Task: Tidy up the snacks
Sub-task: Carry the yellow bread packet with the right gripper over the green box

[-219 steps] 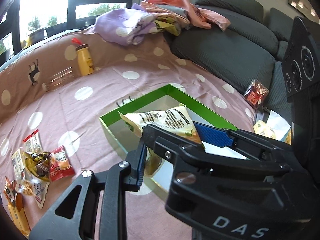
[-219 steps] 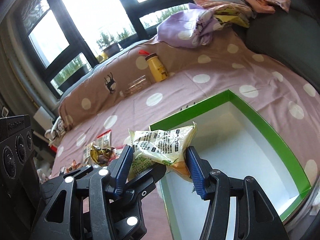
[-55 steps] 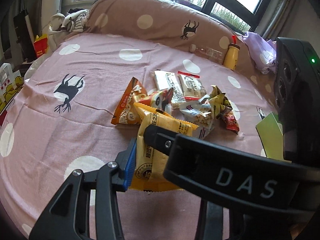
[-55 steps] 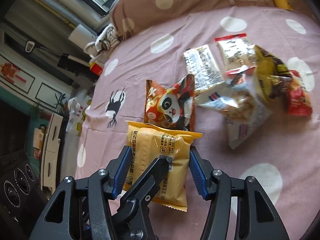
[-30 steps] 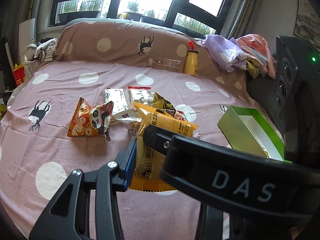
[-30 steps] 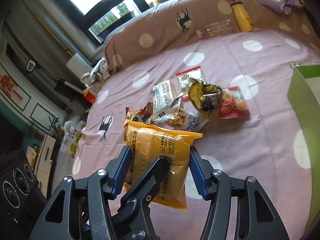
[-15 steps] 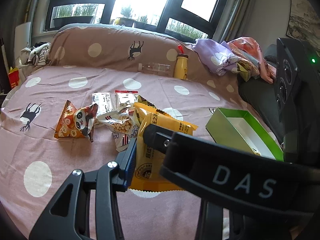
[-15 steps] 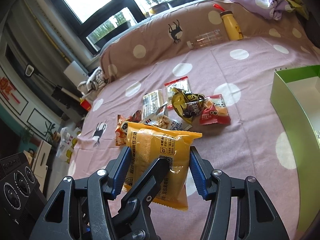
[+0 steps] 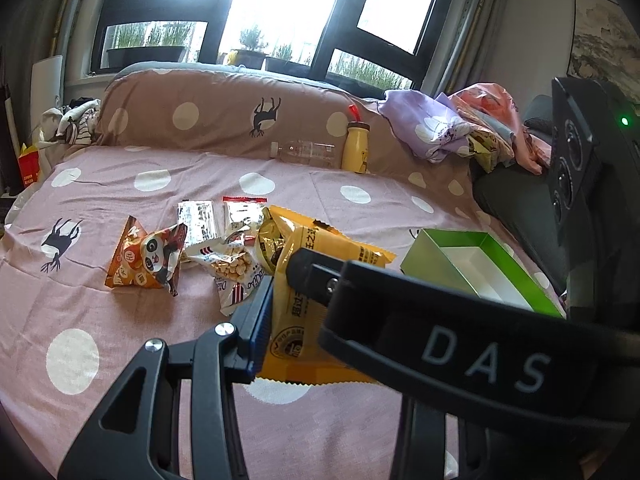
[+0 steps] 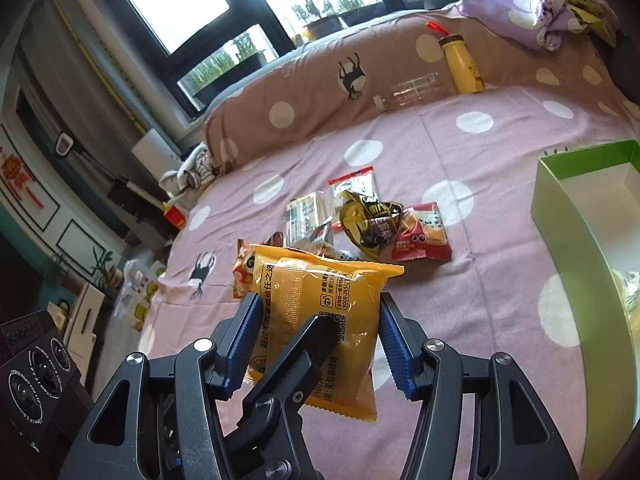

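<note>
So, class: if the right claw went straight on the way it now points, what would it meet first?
Beyond the yellow packet gripped in the right claw, probably the dark gold packet lying on the pink bedspread, though depth is unclear.

Yellow snack bag point(image 9: 304, 304) pinched in left gripper point(image 9: 280, 284) above pink spotted bedspread point(image 9: 120, 184); green box point(image 9: 452, 240) right, loose snack packets point(image 9: 200, 248) left.

Yellow snack packet point(image 10: 320, 300), white-dotted pink bedspread point(image 10: 500, 264)
</note>
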